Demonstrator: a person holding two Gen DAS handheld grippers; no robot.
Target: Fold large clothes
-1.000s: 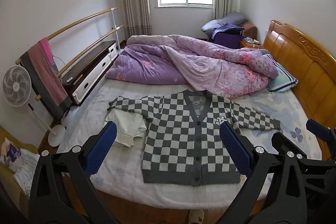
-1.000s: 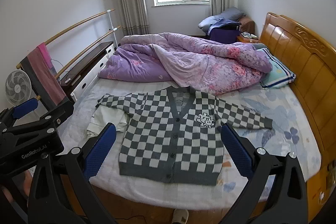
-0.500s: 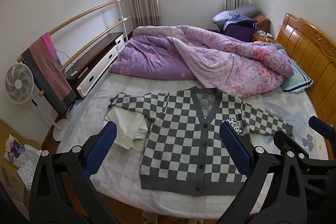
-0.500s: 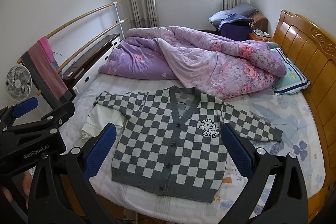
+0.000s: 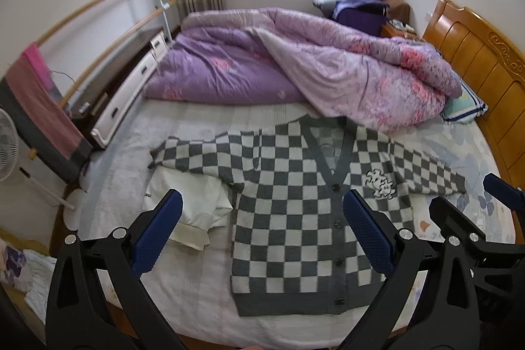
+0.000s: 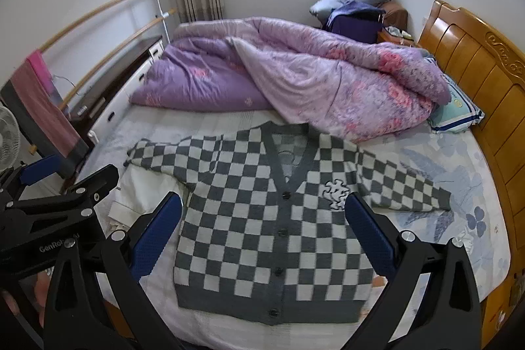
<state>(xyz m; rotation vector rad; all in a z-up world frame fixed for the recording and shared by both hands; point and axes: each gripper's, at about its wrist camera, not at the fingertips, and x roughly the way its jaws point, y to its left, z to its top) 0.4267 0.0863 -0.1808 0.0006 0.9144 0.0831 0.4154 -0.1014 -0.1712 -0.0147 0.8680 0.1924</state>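
Note:
A grey-and-white checkered cardigan [image 5: 295, 212] lies flat and buttoned on the bed, sleeves spread to both sides; it also shows in the right wrist view [image 6: 262, 235]. Its left sleeve rests over a folded white garment [image 5: 187, 202]. My left gripper [image 5: 262, 232] is open and empty, held above the cardigan's lower left part. My right gripper [image 6: 264, 232] is open and empty above the cardigan's body. The right gripper's fingers [image 5: 502, 189] show at the right edge of the left wrist view.
A purple floral quilt [image 5: 311, 71] is heaped at the back of the bed [image 6: 459, 186], touching the cardigan's collar. A wooden headboard [image 5: 485, 68] stands on the right, a pillow [image 6: 456, 113] beside it. A rail with a towel [image 5: 42, 107], a fan and a low cabinet stand left.
Both grippers have moved forward and lower toward the bed, so the cardigan looks larger. Both stay open. The cardigan has not moved.

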